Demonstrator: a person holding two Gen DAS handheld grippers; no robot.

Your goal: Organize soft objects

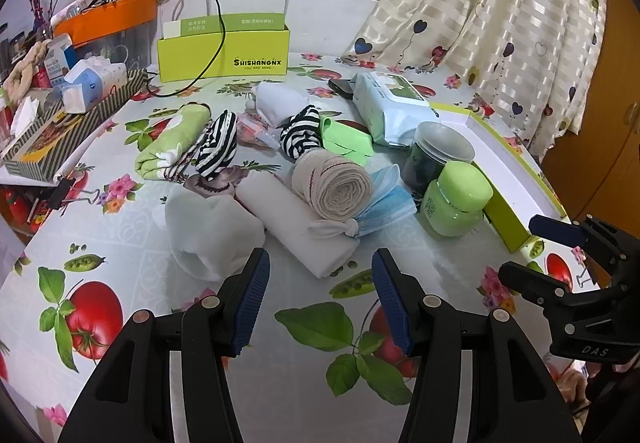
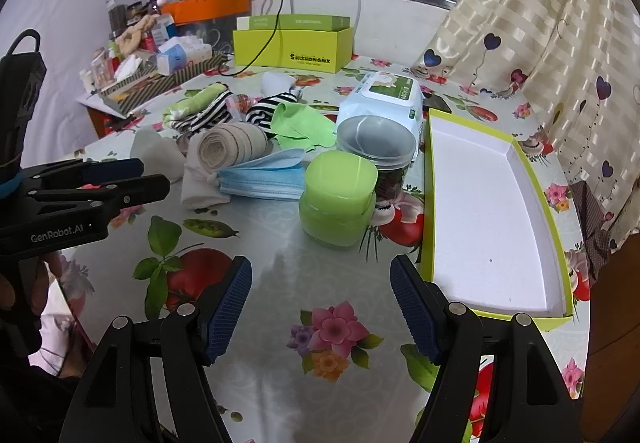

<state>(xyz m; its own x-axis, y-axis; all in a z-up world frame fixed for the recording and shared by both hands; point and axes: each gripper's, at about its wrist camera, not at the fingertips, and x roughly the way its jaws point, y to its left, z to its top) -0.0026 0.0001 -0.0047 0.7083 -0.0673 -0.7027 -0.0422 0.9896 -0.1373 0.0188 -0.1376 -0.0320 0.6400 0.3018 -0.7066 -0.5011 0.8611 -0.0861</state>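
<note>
So your left gripper [image 1: 320, 295] and right gripper [image 2: 320, 307] both hang released (nothing held), facing the rolled bandage [image 1: 332, 185] beside the lime tray [image 2: 496, 211], presumably awaiting soft things.

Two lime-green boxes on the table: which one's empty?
The shallow lime tray lying flat beside the right gripper: bare white inside. The upright lime box printed SHISHANGNX, at the table's far edge, has green packets standing in it and cables trailing over it.
</note>
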